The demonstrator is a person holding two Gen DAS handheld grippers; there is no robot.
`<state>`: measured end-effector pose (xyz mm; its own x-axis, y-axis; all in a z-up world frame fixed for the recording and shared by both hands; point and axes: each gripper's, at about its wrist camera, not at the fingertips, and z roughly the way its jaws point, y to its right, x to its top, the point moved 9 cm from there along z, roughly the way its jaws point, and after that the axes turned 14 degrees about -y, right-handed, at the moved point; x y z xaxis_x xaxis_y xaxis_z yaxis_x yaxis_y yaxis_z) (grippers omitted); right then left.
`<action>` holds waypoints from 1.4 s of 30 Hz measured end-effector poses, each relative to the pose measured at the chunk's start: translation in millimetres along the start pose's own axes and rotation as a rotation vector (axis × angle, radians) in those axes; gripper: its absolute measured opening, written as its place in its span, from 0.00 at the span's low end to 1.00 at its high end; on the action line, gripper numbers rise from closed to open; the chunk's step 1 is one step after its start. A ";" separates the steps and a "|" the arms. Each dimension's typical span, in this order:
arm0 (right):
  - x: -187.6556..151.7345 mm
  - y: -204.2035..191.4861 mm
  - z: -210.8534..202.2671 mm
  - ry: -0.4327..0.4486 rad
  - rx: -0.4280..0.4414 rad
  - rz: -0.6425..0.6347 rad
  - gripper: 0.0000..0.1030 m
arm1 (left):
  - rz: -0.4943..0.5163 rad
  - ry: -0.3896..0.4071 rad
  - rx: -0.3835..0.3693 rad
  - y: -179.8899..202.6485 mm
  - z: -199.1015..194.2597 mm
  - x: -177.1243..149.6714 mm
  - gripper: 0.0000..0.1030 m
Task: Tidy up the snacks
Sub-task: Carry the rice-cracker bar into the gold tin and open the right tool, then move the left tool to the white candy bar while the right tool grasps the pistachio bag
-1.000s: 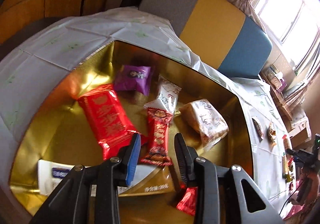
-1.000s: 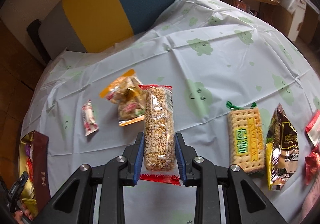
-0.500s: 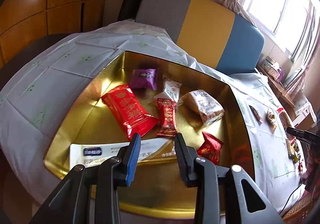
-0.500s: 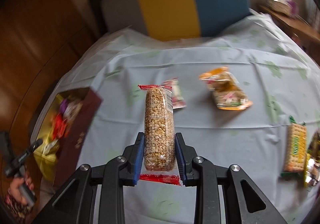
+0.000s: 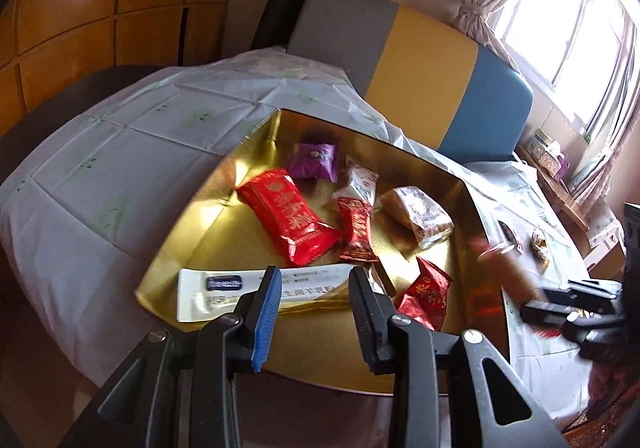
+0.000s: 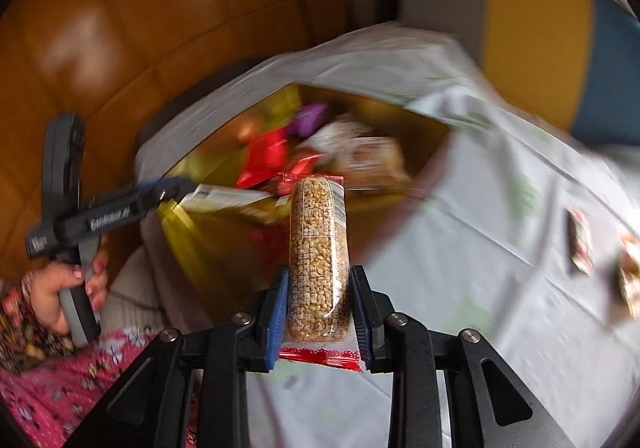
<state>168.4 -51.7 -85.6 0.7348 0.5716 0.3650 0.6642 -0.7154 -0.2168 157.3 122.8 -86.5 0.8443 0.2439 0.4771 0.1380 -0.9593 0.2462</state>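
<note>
my right claw [image 6: 319, 310] is clenching the puffed-grain bar [image 6: 318, 256] above the worktop's [image 6: 472, 268] edge beside the gold box [image 5: 224, 232] of snacks, while my left claw [image 5: 312, 308] is hanging empty and parted over that box's near rim.

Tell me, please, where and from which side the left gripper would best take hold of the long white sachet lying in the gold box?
Probably its midsection, from above. The long white sachet lies flat along the near wall of the gold box, crosswise to the open left gripper, so its fingers could straddle the narrow width. Its far end is tucked under other wrappers, so avoid that.
</note>
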 end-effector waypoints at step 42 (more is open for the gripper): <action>-35.6 74.3 -24.4 0.027 -0.062 0.285 0.50 | 0.165 -0.040 -0.121 78.6 -2.1 -26.0 0.34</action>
<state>188.3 -135.0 -92.7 0.8860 0.3341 0.3216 0.4216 -0.8691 -0.2586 145.1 41.3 -77.8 0.8705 0.0772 0.4861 -0.0649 -0.9610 0.2688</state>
